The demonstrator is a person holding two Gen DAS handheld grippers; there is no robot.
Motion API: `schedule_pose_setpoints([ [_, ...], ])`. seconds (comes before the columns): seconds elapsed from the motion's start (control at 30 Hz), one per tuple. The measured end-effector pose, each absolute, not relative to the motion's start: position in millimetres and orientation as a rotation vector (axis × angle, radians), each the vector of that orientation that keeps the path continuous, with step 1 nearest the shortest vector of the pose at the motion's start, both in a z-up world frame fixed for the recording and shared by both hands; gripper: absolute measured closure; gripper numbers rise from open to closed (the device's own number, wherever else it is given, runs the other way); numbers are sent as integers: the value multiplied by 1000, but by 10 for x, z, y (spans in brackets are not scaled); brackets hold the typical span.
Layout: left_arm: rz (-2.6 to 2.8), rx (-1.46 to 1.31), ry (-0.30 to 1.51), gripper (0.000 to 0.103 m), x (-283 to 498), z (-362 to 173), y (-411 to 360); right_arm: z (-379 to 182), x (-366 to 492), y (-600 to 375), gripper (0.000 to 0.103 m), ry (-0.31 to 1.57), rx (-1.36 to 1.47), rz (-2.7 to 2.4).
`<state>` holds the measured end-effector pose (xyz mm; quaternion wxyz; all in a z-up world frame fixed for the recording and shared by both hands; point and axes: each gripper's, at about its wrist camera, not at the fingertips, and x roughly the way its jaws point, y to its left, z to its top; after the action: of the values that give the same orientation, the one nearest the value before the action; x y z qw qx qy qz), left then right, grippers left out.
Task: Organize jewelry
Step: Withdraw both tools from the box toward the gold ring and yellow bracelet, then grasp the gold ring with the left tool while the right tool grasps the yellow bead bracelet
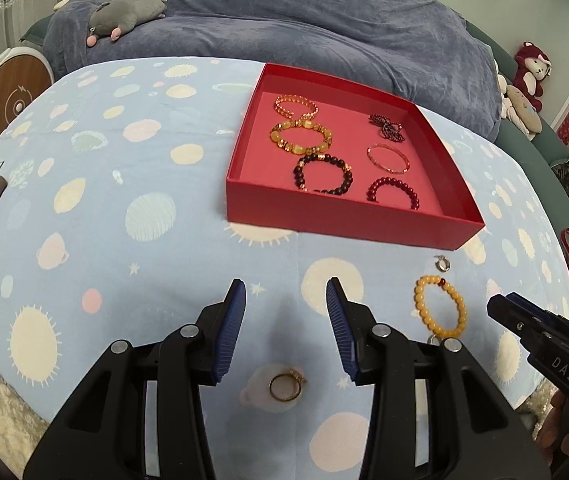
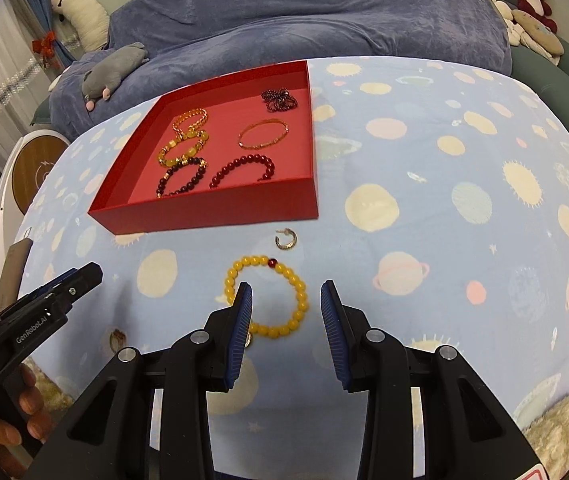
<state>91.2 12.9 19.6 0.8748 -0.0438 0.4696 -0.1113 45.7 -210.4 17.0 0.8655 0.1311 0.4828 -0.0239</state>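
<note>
Yellow bracelet (image 2: pixel 266 298): light, slippery beads, so pinch across one strand. Right tool (image 2: pixel 286 292) and left tool (image 1: pixel 286 290) both gape, empty.

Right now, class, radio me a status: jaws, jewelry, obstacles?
Left gripper and right gripper open, empty. Yellow bracelet, ring, earring outside red box. Nothing in the way.

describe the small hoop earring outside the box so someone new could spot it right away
Start at the red box on the planet-print cloth. Just in front of its near wall, on the cloth, lies a yellow bead bracelet; the hoop earring sits between the two. It is the small silvery open hoop, far smaller than the bracelet and beadless.
</note>
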Motion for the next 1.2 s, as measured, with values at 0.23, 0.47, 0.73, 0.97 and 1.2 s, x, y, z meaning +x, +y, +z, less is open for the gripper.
schedule_pose_setpoints([
  [0.23, -241, -62, 996, 61, 673, 140, 185, 28, 243, -2059, 68, 1046, 277, -50],
  [0.47, -268, -28, 1034, 61, 488, 37, 170, -7, 229, -2054, 68, 1048, 272, -52],
  [0.73, -276, -26, 1054, 60, 473, -35, 138, -55, 361, -2128, 68, 1050, 289, -68],
  [0.97, -272, -14, 1065, 60, 487, -106, 108, -109, 561, -2119, 68, 1049, 276, -67],
  [1.2, -266, -14, 1068, 60, 496, -144, 104, -204, 703, -2046, 69, 1067, 237, -61],
])
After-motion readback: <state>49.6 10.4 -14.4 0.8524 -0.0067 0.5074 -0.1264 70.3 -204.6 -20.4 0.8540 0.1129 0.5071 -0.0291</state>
